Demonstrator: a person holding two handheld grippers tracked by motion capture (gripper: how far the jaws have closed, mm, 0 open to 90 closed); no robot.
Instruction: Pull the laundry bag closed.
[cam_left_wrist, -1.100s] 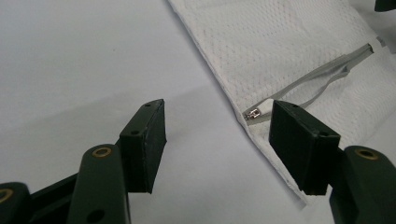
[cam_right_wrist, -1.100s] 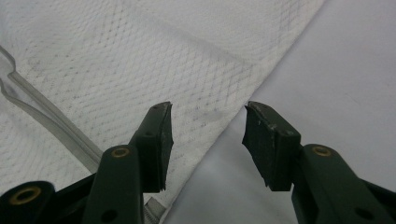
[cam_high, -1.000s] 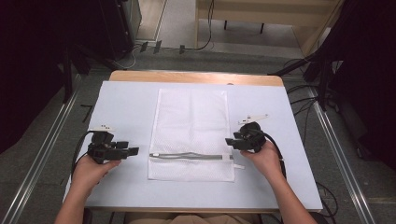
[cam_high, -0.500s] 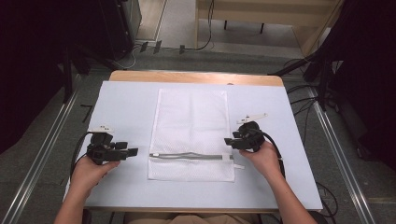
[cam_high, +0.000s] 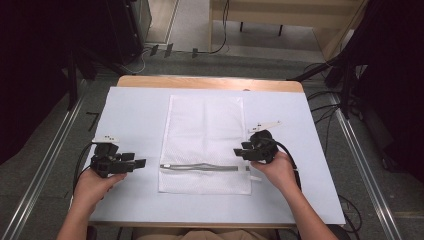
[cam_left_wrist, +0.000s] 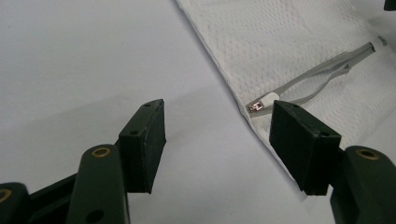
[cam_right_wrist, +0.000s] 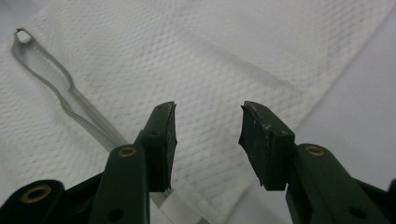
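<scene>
- The white mesh laundry bag (cam_high: 206, 144) lies flat mid-worktop (cam_high: 135, 115), its grey zipper (cam_high: 202, 167) partly undone.
- My left fingers (cam_left_wrist: 149, 140) gape empty beside the bag's edge.
- My right fingers (cam_right_wrist: 161, 144), just narrowing, hover over mesh, gripping nothing.
- Risk: pinching loose mesh instead of the zipper's tab, bunching the bag.

A wooden table (cam_high: 210, 82) stands here, nearly all of it covered by a pale blue-white sheet (cam_high: 135, 115), with a strip of bare wood showing along the far edge. On the sheet, at the middle, a white mesh laundry bag (cam_high: 206, 130) lies flat, its long side running away from the person. A grey zipper (cam_high: 200, 167) crosses the bag near its close end, partly open and bowed.
</scene>
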